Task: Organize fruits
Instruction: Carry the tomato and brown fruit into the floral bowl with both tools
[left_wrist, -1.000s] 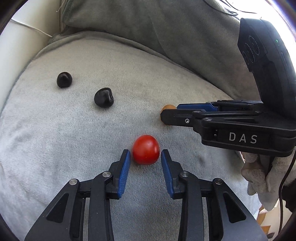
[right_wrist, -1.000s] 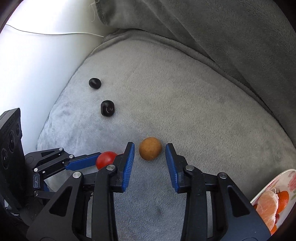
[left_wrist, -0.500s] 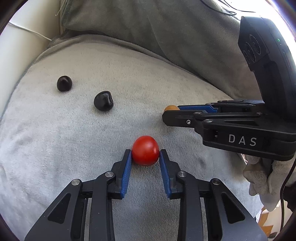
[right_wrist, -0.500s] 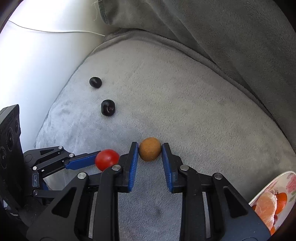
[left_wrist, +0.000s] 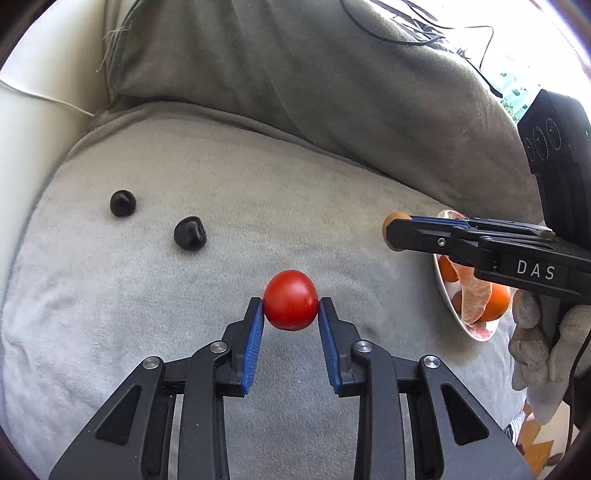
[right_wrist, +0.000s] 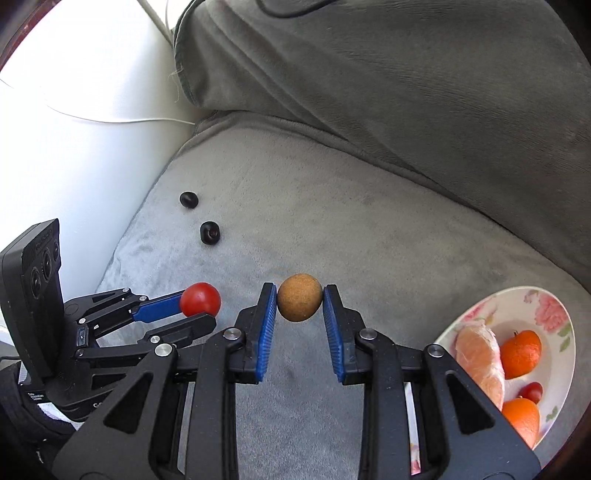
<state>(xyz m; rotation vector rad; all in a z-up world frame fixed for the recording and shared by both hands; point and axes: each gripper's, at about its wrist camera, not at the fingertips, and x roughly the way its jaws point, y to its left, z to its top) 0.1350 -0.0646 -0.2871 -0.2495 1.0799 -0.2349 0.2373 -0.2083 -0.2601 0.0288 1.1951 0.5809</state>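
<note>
My left gripper (left_wrist: 290, 310) is shut on a red tomato (left_wrist: 290, 305) and holds it above the grey cushion (left_wrist: 258, 206). My right gripper (right_wrist: 299, 298) is shut on a small round brown fruit (right_wrist: 299, 297), also lifted off the cushion. In the left wrist view the right gripper (left_wrist: 395, 232) sits to the right with the brown fruit (left_wrist: 389, 230) at its tip. In the right wrist view the left gripper (right_wrist: 199, 308) sits to the left with the tomato (right_wrist: 200, 300). Two dark fruits (left_wrist: 190, 233) (left_wrist: 123, 203) lie on the cushion at the far left.
A floral plate (right_wrist: 554, 325) with oranges (right_wrist: 521, 354), a peeled citrus (right_wrist: 480, 358) and a small red fruit (right_wrist: 532, 391) sits at the right; it also shows in the left wrist view (left_wrist: 448, 299). A grey back pillow (right_wrist: 406, 92) rises behind. A white armrest (right_wrist: 74, 110) is at the left.
Both grippers closed on their fruits, the left on the tomato and the right on the brown fruit, and both lifted them off the cushion. The plate came into fuller view.
</note>
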